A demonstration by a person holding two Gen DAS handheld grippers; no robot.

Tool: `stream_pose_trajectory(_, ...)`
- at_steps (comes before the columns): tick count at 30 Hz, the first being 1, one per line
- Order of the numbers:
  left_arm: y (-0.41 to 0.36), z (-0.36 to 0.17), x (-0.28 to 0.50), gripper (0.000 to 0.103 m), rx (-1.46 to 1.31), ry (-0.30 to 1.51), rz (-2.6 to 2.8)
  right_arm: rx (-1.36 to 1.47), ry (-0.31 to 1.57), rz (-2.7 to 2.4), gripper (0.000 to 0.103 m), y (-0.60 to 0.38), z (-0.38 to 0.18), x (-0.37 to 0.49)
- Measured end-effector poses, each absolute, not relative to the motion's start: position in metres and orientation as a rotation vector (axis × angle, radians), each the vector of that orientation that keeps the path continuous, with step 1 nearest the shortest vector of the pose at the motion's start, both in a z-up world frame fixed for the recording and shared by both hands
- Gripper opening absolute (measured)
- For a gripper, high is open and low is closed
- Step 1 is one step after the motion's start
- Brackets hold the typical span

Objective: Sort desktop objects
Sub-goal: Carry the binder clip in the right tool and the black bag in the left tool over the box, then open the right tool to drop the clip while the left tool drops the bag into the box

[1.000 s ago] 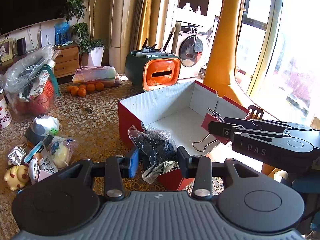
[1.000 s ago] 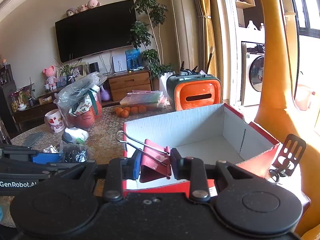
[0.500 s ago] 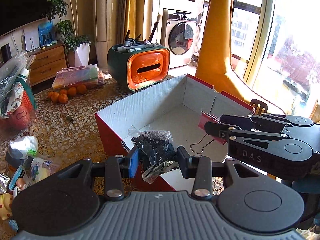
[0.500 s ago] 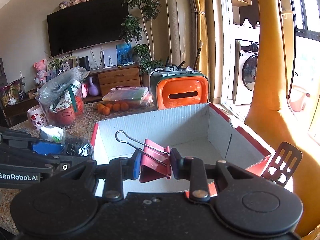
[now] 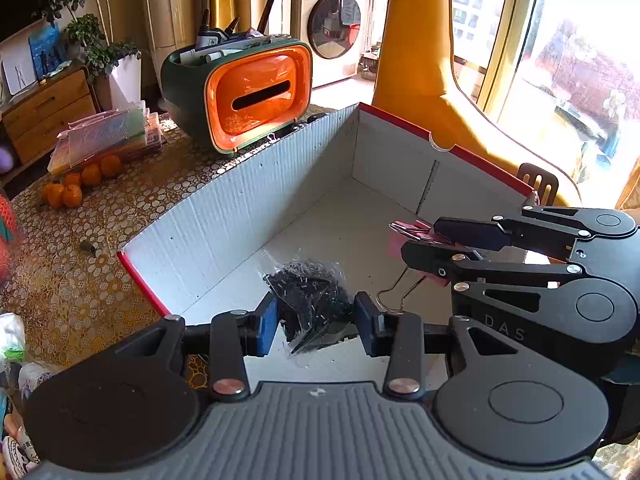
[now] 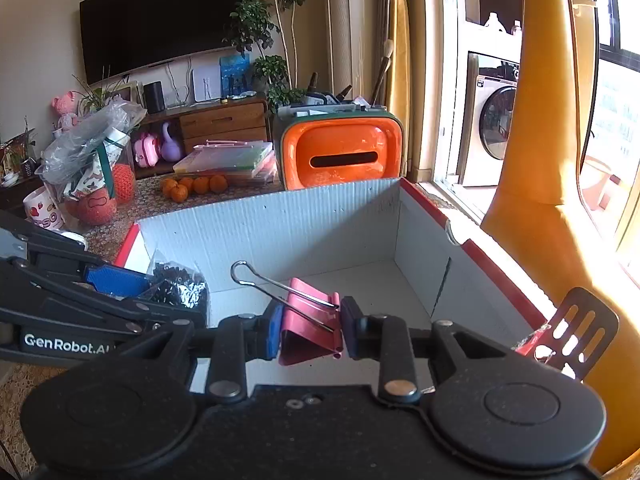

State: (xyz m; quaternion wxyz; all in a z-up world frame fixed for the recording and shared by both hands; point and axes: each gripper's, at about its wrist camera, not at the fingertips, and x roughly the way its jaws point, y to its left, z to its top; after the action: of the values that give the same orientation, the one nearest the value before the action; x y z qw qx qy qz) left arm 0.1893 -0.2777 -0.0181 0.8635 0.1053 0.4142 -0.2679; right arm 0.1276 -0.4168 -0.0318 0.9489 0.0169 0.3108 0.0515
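A clear plastic bag of small black parts [image 5: 310, 300] hangs over the inside of an open red cardboard box [image 5: 240, 216], with my left gripper [image 5: 316, 324] shut on it. My right gripper [image 6: 309, 330] is shut on a pink binder clip [image 6: 310, 326] whose wire handles point up to the left. It is also over the box. In the left wrist view the right gripper [image 5: 416, 246] comes in from the right with the pink clip [image 5: 404, 236] at its tips. In the right wrist view the left gripper [image 6: 132, 284] and its bag [image 6: 178, 288] are at the left.
An orange and green pen holder [image 5: 248, 92] stands behind the box [image 6: 280, 232]. Small oranges [image 5: 76, 184] and a stack of plastic cases [image 5: 108, 136] lie on the patterned table [image 5: 72, 264]. Bagged goods [image 6: 92, 160] and a mug [image 6: 42, 208] are far left. A black slotted spatula [image 6: 580, 328] is by the box's right wall.
Both grippers moved forward and down over the box, still holding the bag and the clip. The box interior now fills the middle of both views; the left-side clutter slid away.
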Motion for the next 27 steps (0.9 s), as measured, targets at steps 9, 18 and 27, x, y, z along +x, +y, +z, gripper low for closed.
stream_pose_trajectory(9,-0.306,-0.044,0.218,0.039,0.308,1.004,-0.581,0.046,0.762,0.078,0.029,-0.431,-0.056,0.164)
stream_pose_trajectory(18,-0.317,-0.060,0.234,0.039,0.345,1.129,-0.601,-0.050,0.843,0.106,0.029,-0.429,-0.065,0.177)
stream_pose_trajectory(27,-0.325,-0.067,0.234,0.040,0.402,1.191,-0.606,-0.104,0.901,0.107,0.029,-0.426,-0.068,0.181)
